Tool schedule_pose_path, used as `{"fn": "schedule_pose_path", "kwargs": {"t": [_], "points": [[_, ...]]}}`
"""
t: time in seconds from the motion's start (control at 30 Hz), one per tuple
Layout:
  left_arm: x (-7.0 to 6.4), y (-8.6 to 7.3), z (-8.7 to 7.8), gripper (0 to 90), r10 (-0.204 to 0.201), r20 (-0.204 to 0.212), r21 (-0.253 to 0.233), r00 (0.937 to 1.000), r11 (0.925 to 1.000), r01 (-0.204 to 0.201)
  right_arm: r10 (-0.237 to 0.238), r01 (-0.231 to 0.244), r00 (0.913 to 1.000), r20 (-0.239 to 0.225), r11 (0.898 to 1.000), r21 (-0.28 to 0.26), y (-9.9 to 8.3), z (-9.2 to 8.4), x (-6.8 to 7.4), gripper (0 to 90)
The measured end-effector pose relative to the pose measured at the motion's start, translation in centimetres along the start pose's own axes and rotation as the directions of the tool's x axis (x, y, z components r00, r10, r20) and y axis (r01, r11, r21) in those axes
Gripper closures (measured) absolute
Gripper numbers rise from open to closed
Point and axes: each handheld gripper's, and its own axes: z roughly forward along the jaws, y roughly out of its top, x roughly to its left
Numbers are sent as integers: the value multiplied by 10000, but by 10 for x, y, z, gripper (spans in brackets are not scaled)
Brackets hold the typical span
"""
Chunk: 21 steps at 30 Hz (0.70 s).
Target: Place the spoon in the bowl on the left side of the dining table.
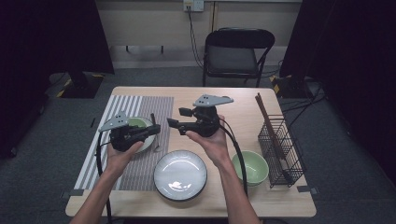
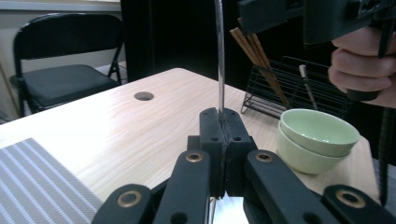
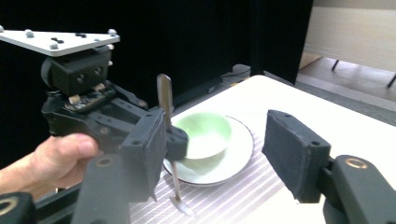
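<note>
Slim metal spoon [image 3: 164, 100] stands upright, pinched in the left tongs [image 1: 152, 131] above the striped grey placemat [image 1: 140, 105], beside a pale green bowl on a white plate [image 3: 233, 163]. Right tongs [image 1: 176, 117] gape wide over the wooden bench [image 1: 238, 109], near a black wire rack [image 1: 280, 147].

A fixed high camera looks forward and down over the wooden table [image 1: 233, 116]. The left gripper camera faces a wire rack [image 2: 299, 88]; the right gripper camera faces left. Both show the table close up.
</note>
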Motion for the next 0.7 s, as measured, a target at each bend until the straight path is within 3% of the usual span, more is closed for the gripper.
{"fn": "schedule_pose_path", "kwargs": {"t": [0.43, 0.7], "points": [[10, 4, -13, 897, 17, -286, -181, 9996, 9998, -23, 169, -166, 9945, 1032, 9999, -37, -9, -36, -20, 317], [14, 5, -20, 897, 61, -461, -237, 9989, 9997, -72, 108, -99, 9817, 1899, 9999, -58, -10, -68, -33, 287]]}}
